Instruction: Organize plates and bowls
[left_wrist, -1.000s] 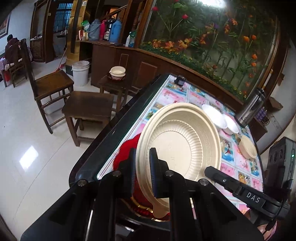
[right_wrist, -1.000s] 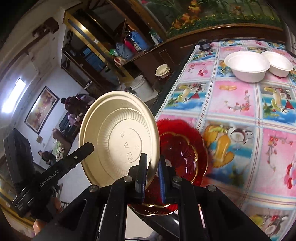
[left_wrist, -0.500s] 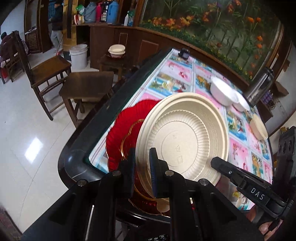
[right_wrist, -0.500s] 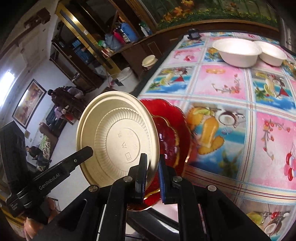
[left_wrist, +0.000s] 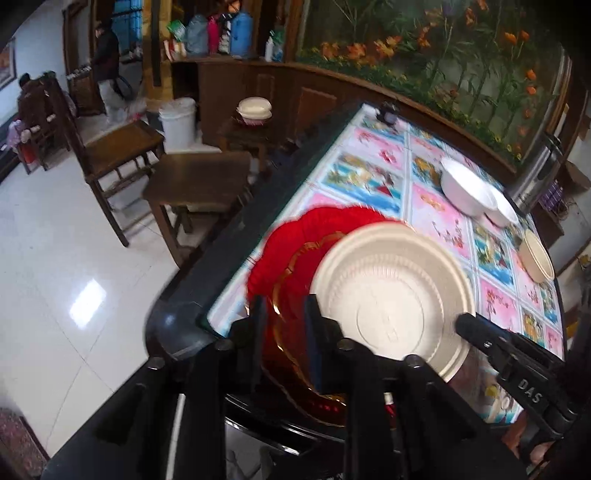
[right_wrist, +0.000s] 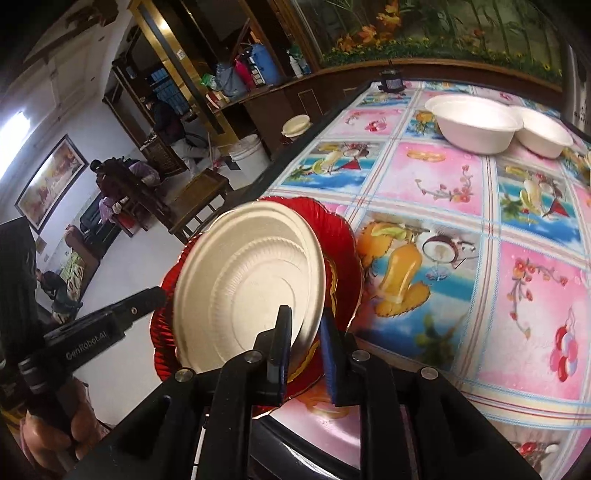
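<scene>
A beige plate (left_wrist: 395, 302) hangs tilted over a red plate (left_wrist: 295, 247) at the table's near corner. It shows in the right wrist view too (right_wrist: 251, 284), with the red plate (right_wrist: 343, 251) under it. My left gripper (left_wrist: 284, 321) has its jaws parted and the beige plate's rim lies to the right of them, outside the gap. My right gripper (right_wrist: 304, 328) has its jaws parted around the beige plate's rim. Whether the plate touches the red plate is unclear.
Two white bowls (right_wrist: 476, 122) stand at the far side of the table (right_wrist: 461, 221), a beige bowl (left_wrist: 537, 256) at the right edge. A metal flask (left_wrist: 539, 166) stands beyond. Wooden chairs and stools (left_wrist: 195, 184) stand left of the table.
Both grippers lowered the beige plate toward the red plate and flattened it. Both pairs of jaws have opened wider, and the plate's rim has left the left gripper's gap.
</scene>
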